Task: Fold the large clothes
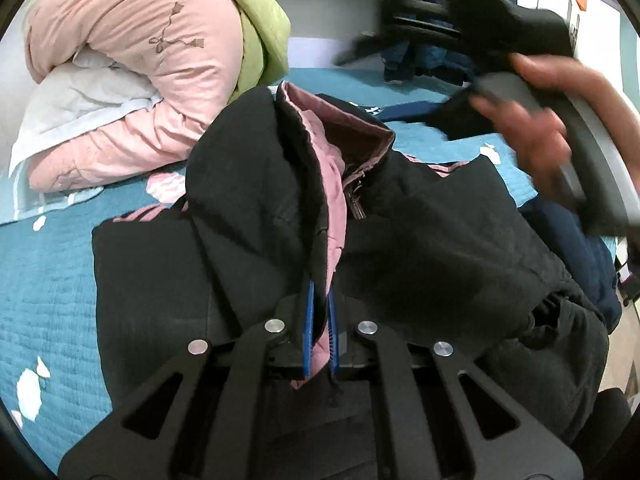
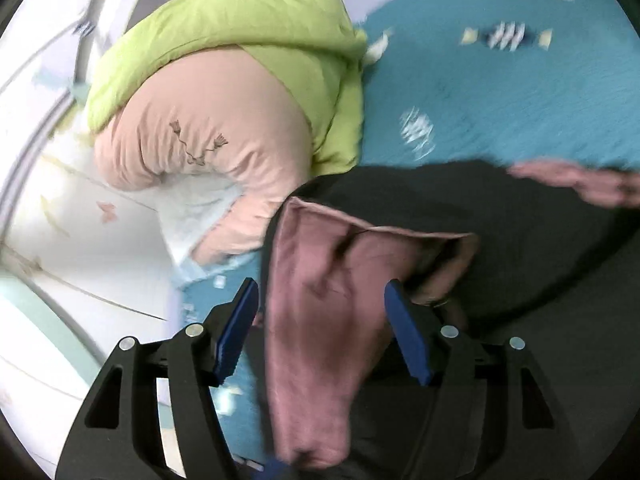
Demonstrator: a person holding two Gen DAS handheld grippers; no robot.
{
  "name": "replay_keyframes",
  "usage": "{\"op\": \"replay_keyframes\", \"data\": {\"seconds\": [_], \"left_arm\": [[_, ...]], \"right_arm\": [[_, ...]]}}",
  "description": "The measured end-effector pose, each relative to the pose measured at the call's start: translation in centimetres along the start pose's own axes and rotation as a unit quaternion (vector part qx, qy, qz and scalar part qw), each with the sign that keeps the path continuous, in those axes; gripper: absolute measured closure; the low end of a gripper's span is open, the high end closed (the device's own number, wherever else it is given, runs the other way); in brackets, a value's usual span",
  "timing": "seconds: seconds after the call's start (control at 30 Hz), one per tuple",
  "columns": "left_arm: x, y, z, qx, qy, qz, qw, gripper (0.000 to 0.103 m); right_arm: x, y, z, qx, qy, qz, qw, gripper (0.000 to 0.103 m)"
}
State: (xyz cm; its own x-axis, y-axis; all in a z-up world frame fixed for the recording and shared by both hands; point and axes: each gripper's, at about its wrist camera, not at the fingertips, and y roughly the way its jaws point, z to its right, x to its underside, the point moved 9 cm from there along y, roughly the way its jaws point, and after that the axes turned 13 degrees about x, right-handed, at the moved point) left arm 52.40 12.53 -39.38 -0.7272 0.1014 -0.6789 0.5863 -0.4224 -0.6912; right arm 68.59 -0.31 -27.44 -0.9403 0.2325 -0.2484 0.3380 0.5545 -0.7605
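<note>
On the teal quilted bedspread point(image 1: 48, 280) lies a black jacket point(image 1: 420, 248) with a dusty-pink lining point(image 1: 332, 184), spread wide across the near part of the bed. Left gripper point(image 1: 320, 320): blue pads pressed almost together, clamped on a fold of the jacket's edge where black shell and pink lining meet; fabric runs up between the fingers toward the collar and zipper point(image 1: 356, 196). Right gripper point(image 2: 320, 328): jaws standing apart, a flap of pink lining point(image 2: 320, 300) hanging between the blue pads point(image 2: 236, 328) but not pinched; view blurred. From the left wrist view, the right gripper shows as a dark blurred shape point(image 1: 460, 16) above the jacket, held by a hand point(image 1: 532, 120) on a grey handle. Behind the jacket, toward the head of the bed, a rolled pink duvet point(image 1: 160, 60) with a small embroidered motif, a lime-green quilt point(image 1: 256, 32) draped over it and a white pillow point(image 1: 80, 104) tucked beneath. Dark navy clothing point(image 1: 440, 40) lies at the far side of the bed. Bedspread print: pale candy-like shapes point(image 2: 416, 128).
</note>
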Motion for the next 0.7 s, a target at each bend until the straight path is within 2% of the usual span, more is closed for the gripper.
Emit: {"op": "replay_keyframes", "data": {"seconds": [0.1,0.2,0.3,0.37,0.4,0.43,0.5,0.6,0.7], "left_arm": [[0.2,-0.3,0.2,-0.002,0.008,0.004,1.0,0.098],[0.4,-0.3,0.4,-0.005,0.022,0.006,0.9997,0.098],[0.9,-0.5,0.6,-0.008,0.034,0.007,0.9994,0.098],[1.1,-0.3,0.5,-0.009,0.038,0.006,0.9992,0.098],[1.1,-0.3,0.5,-0.008,0.037,0.004,0.9993,0.098],[1.2,-0.2,0.4,-0.007,0.036,0.004,0.9993,0.098],[1.2,-0.3,0.3,-0.01,0.037,0.004,0.9992,0.098],[1.2,-0.8,-0.4,-0.022,0.031,0.007,0.9993,0.097],[1.4,-1.6,-2.0,-0.047,0.007,0.008,0.9989,0.097]], "right_arm": [[-0.9,2.4,-0.3,-0.029,0.055,-0.022,0.998,0.04],[-2.5,4.1,-0.5,-0.084,0.121,-0.029,0.989,0.04],[-4.3,5.1,0.3,-0.102,0.178,-0.007,0.979,0.04],[-4.9,6.1,1.1,-0.093,0.196,-0.013,0.976,0.041],[-4.9,6.6,1.5,-0.081,0.195,-0.017,0.977,0.059],[-5.1,6.9,2.1,-0.061,0.191,-0.012,0.98,0.086],[-5.2,6.5,2.5,-0.071,0.183,-0.004,0.98,0.097],[-4.9,4.0,2.8,-0.072,0.145,0.023,0.987,0.098],[-4.0,-0.6,3.2,-0.086,0.107,0.045,0.989,0.098]]}}
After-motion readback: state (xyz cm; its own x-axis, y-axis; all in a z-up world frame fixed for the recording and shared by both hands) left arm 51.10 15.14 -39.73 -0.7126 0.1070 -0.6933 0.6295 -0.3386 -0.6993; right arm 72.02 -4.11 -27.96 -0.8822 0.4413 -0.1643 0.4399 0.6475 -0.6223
